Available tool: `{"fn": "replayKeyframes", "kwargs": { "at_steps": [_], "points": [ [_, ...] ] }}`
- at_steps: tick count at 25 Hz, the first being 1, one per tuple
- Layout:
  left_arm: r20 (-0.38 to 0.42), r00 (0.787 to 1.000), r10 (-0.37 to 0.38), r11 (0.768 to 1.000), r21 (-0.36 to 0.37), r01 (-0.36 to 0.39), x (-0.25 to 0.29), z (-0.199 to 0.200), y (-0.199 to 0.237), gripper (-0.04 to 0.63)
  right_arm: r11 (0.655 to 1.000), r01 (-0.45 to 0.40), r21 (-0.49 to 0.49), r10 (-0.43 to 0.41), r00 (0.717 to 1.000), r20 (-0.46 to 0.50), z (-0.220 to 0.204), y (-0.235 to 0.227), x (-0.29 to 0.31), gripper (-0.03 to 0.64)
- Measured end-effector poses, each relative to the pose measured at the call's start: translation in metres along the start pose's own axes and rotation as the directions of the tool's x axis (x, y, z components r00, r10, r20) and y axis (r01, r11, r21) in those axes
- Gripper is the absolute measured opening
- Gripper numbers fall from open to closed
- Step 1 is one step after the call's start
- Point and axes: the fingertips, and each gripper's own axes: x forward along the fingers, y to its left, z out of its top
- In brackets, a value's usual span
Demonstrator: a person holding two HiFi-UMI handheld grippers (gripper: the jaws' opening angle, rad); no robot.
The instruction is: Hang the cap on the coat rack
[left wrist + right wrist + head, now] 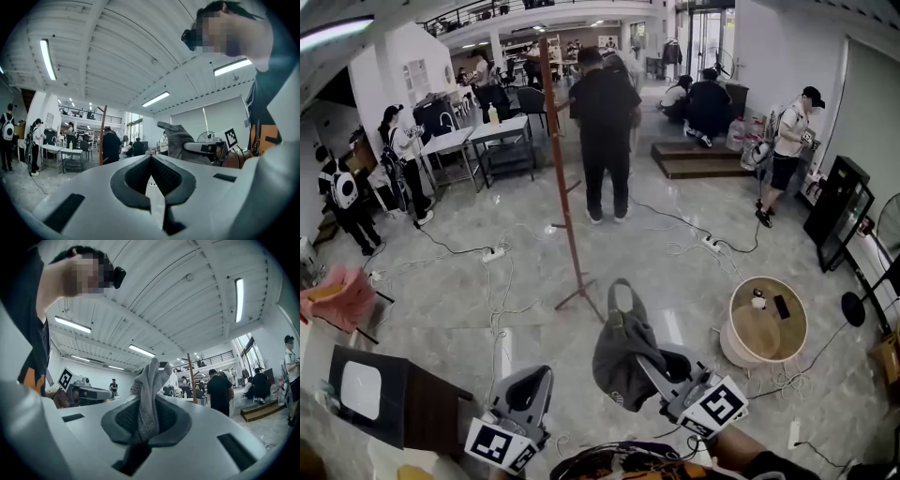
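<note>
A tall brown coat rack [566, 187] stands on the tiled floor ahead, its feet near the middle of the head view. It also appears as a thin pole in the left gripper view [101, 136] and the right gripper view [191, 378]. The grey cap [622, 352] hangs in front of me, strap loop upward. My right gripper [649, 364] is shut on its fabric; the cloth [150, 394] stands up between the jaws. My left gripper [529, 377] is held low to the left of the cap, its tips [151, 157] touching with nothing between them.
A person in black [605, 131] stands just beyond the rack. A round wooden side table [741, 352] is at right, and a dark box [431, 412] sits near left. Cables and a power strip [492, 253] lie on the floor. Desks [502, 141] and other people are at the back.
</note>
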Motion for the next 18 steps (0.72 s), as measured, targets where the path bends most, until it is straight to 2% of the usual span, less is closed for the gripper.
{"fn": "replayKeyframes", "kwargs": {
  "at_steps": [9,14,18],
  "points": [
    [0.018,0.999,0.03,1.0,0.005,-0.03,0.025,-0.001,-0.026,0.023,0.999,-0.051,-0.004,0.051,0.999,0.005,0.0,-0.025,-0.02,0.048],
    [0.018,0.999,0.033,0.999,0.001,-0.033,0.033,0.006,-0.009,0.023,0.998,-0.061,0.006,0.061,0.998,-0.005,-0.001,-0.035,-0.002,0.048],
    [0.017,0.999,0.034,0.999,-0.007,-0.034,0.047,0.001,0.021,0.023,0.999,-0.048,-0.003,0.048,0.999,-0.013,-0.005,-0.051,0.025,0.048]
  ]
}}
